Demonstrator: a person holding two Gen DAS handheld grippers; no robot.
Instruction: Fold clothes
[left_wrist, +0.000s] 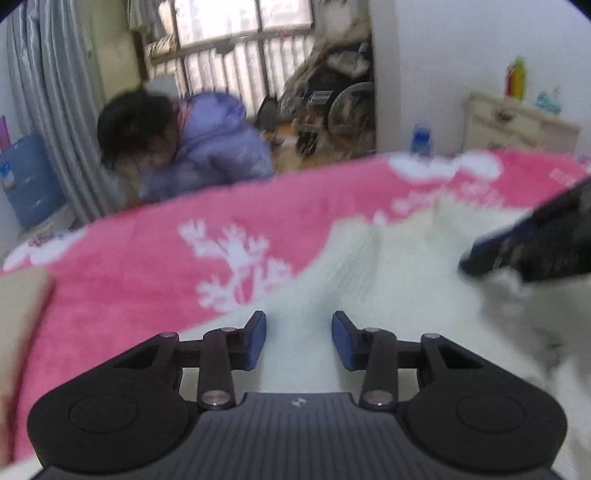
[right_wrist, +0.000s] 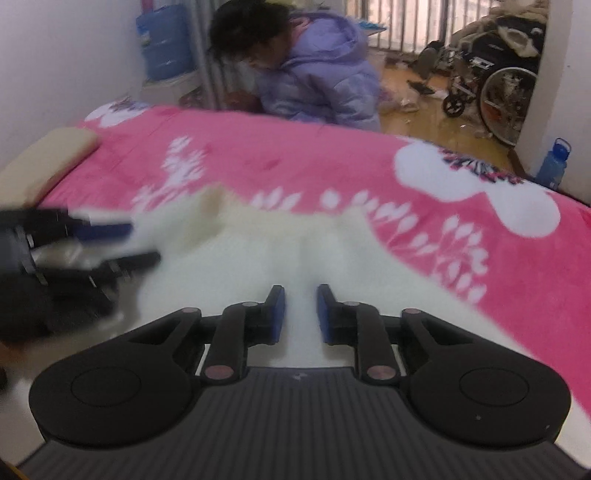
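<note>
Left wrist view: my left gripper (left_wrist: 298, 339) has its blue pads well apart with nothing between them, just hovering over the white garment (left_wrist: 369, 280), which fills the frame from 6 up toward 2 o'clock on the pink blanket (left_wrist: 147, 266). The right gripper (left_wrist: 476, 258) pokes in from 3 o'clock, blurred, tips down at the cloth; can't tell from here whether it pinches anything. A person in a purple jacket (left_wrist: 218, 144) is bent over beyond the bed at 11 o'clock, wheelchair (left_wrist: 343, 107) at 1, neither in my way. Right wrist view: the right gripper (right_wrist: 301, 312) shows a narrower gap than the left but still parted, white fabric visible through the gap, nothing clamped as far as I see. The white garment (right_wrist: 280, 251) spreads from 6 to about 10 o'clock, one corner or collar bit sticking up near 11. The left gripper (right_wrist: 140, 242) comes in at 9 o'clock, smeared by motion, fingers spread over the garment's edge. Tan pillow (right_wrist: 48, 158) at 10, pink blanket (right_wrist: 332, 162) across the top half. Handling guess: fluffy, soft, light, zero stiffness, will sag and bunch, pile may slip off the pads. I'd pinch a doubled edge or corner at the hem, not the flat middle, both grippers matched.
</note>
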